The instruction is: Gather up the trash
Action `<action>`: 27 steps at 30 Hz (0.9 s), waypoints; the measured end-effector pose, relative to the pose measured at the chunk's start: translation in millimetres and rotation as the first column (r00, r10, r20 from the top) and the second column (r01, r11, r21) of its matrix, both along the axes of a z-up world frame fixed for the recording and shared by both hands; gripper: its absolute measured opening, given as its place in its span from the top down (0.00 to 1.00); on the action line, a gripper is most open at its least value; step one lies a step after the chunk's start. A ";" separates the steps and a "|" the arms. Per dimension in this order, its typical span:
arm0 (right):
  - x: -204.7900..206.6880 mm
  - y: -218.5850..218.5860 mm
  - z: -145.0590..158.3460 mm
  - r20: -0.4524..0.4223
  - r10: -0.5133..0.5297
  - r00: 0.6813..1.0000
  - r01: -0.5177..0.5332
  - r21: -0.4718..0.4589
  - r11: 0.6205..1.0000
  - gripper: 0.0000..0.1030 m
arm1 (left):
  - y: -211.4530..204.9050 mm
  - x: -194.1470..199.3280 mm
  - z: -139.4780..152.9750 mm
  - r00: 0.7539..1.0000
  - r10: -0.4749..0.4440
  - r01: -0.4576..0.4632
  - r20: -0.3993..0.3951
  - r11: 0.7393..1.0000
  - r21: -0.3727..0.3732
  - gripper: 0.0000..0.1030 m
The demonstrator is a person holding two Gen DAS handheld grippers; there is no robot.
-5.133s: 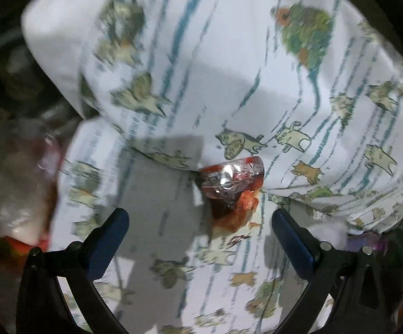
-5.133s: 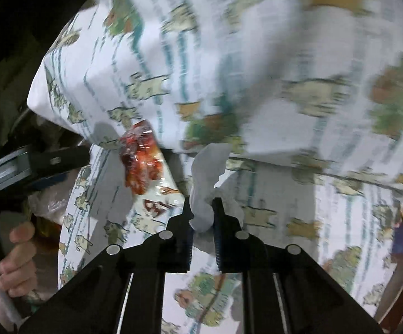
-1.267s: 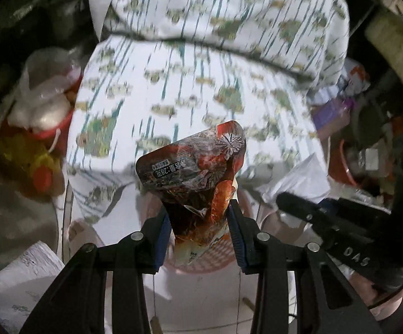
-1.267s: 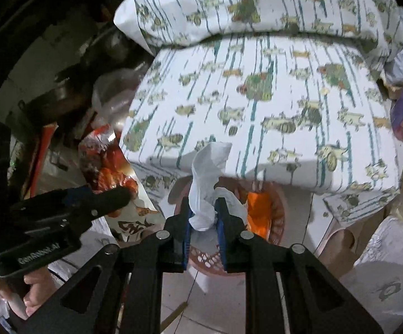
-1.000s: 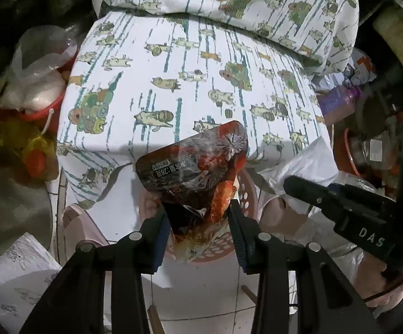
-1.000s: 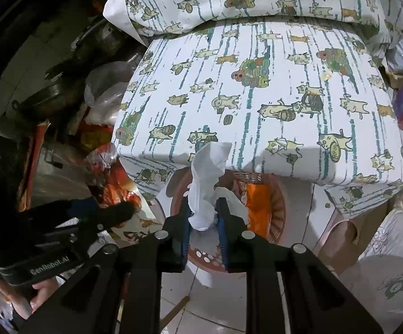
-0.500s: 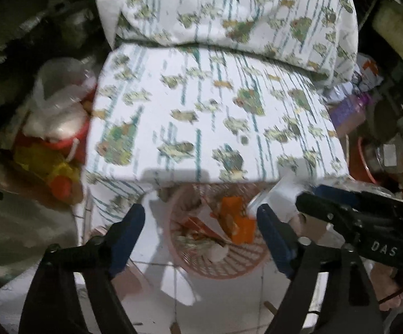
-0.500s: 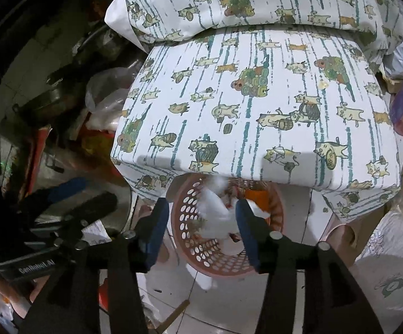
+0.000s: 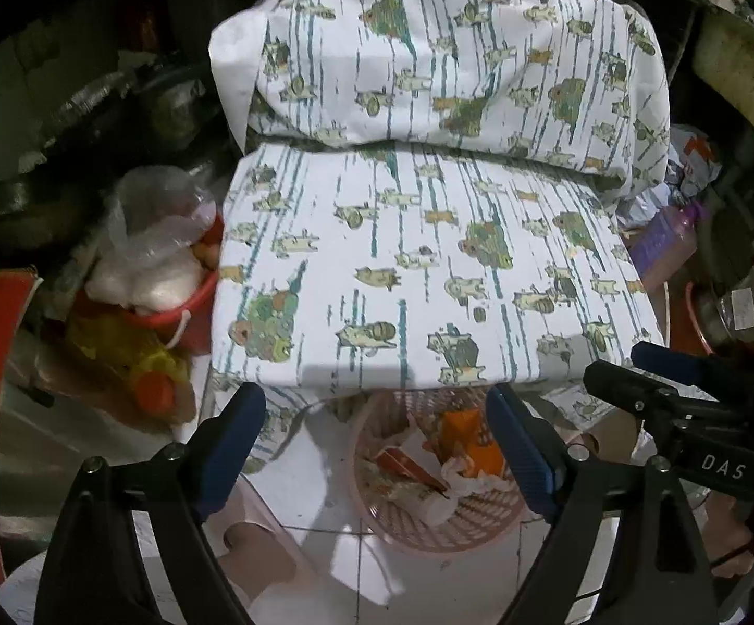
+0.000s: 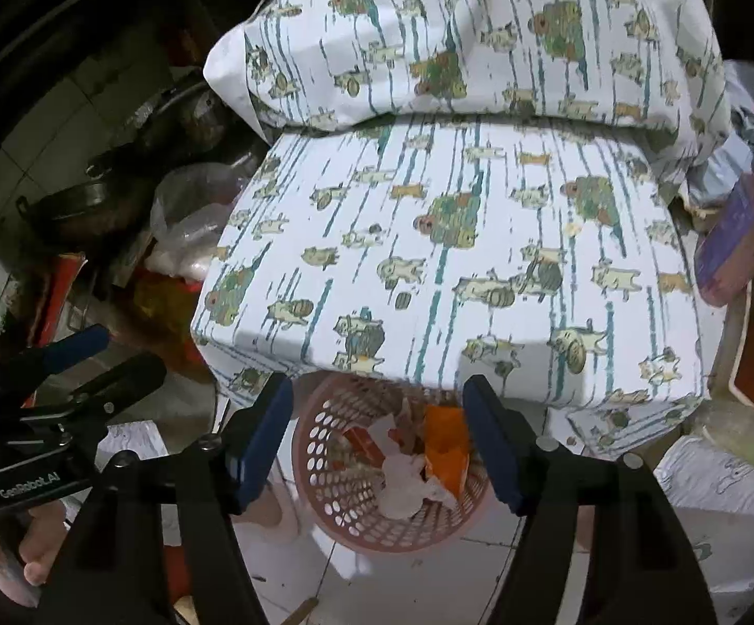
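Tiled floor (image 10: 429, 583), pink basket (image 10: 335, 489) of trash, opening jaws overhead.

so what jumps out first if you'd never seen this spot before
The white cartoon-print cushion fills the middle, a matching pillow behind it. Below its front edge sits a pink perforated basket holding a crumpled tissue and orange wrapper.

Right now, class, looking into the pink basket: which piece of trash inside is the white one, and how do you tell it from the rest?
The crumpled tissue in the pink basket: it is white and soft-looking, while the trash beside it is an orange wrapper.
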State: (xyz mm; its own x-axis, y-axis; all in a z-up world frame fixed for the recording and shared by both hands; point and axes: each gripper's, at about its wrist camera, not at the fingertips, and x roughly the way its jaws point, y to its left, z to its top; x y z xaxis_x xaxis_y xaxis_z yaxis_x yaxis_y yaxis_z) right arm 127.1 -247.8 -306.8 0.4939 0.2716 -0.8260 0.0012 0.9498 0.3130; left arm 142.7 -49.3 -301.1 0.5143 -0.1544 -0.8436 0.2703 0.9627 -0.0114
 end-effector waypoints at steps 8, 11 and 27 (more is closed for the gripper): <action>-7.7 1.5 40.4 0.133 -0.009 0.991 0.017 -0.065 0.998 0.34 | 1.5 -15.7 46.1 0.986 0.037 -0.032 0.163 0.999 -0.030 0.14; -16.2 -5.9 72.1 0.213 -0.032 0.976 0.044 -0.049 0.998 0.31 | 2.9 -24.1 76.0 0.975 0.047 -0.036 0.218 0.998 -0.055 0.14; -70.8 -12.9 264.5 0.532 -0.079 0.843 0.153 -0.097 0.983 0.08 | 8.3 -88.1 229.6 0.808 0.131 -0.112 0.575 0.991 -0.069 0.00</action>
